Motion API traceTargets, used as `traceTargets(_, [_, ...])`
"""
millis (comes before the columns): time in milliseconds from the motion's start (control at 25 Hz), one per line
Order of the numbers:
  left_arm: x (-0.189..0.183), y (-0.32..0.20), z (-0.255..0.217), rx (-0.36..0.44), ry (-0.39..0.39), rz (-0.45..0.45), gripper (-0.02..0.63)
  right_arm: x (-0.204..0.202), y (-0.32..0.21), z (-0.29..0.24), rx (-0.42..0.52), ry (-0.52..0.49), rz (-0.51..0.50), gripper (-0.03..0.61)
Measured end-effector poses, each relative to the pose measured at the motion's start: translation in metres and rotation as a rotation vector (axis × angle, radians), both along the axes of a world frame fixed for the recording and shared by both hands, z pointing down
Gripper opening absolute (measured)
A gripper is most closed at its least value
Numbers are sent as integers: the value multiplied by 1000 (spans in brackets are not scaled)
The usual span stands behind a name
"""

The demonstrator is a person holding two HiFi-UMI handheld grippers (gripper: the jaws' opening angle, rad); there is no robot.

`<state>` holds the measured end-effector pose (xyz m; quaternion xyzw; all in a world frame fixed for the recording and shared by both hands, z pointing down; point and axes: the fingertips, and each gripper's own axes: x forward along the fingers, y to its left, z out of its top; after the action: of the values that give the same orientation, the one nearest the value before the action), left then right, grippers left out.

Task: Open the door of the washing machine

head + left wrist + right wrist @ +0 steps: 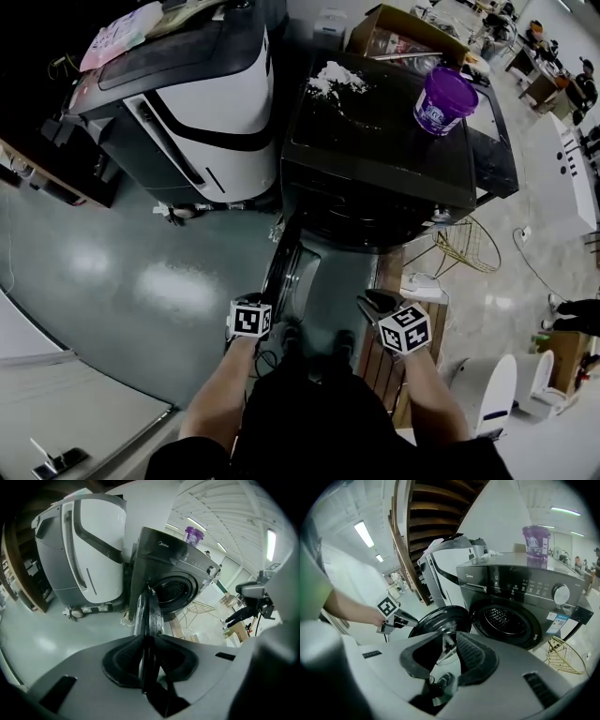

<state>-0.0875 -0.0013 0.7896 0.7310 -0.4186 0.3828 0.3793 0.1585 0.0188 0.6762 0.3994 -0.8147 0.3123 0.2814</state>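
The left gripper (146, 640) is pinching the rim of the round glass door (439, 619), already swung wide from the dark grey front-loading washing machine (511, 602), the right gripper (449, 638) hovering slightly parted and empty; pulling further may be straining the hinge.

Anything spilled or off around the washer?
A white clump with loose scatter lies on the washing machine top, far left corner in the head view; it looks like spilled powder, though it could be crumpled tissue. The purple bucket farther right stands upright.
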Motion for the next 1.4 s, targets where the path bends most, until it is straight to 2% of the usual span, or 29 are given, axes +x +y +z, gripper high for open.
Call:
traceTargets(360, [-51,-25,-1,26,-33,-13,85,-23,-1,-18,-5,33,-2,98])
traceTargets(800, [-89,-56,1,87,-86,-11,84,-51,-19,-41,28,30,-48,89])
traceTargets(920, [-85,-59,-12,95,-38,-60,80,-50,-24,-44,30,14,-55,86])
traceTargets(1040, [-77,-70,-34,155,-4,-85,78,-48,-36,-45,40,-20,-53,80])
traceTargets(1240, [-56,-90,-69,228,12,-113,78,-39,-61,-51,69,-57,-80,67])
traceTargets(1400, [-25,-101,-98,271,19,-118,78,-14,-78,-65,101,-92,-92,64])
